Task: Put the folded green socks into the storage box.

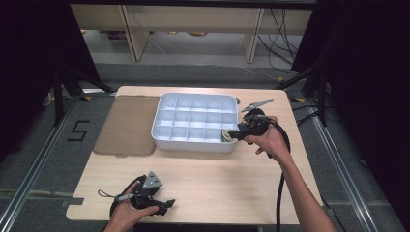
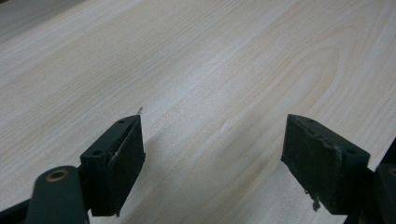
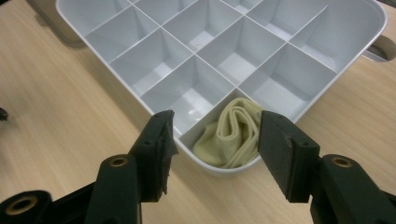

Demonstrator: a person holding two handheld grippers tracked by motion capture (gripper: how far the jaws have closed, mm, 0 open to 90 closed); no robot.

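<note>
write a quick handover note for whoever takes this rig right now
Right gripper: open, jaws apart and clear of the cloth, poised at the tray's near right corner.
Left gripper: open, nothing between its jaws, low over the bare table near the front edge.
Cloth: pale yellow, bunched in the corner compartment of the white divided tray; the other compartments visible look empty.
Brown lid lies flat left of the tray.
Done: cloth is in the tray.
Left: probably putting the lid on.

soft cloth (image 3: 232,137), glossy plastic tray (image 3: 140,100)
</note>
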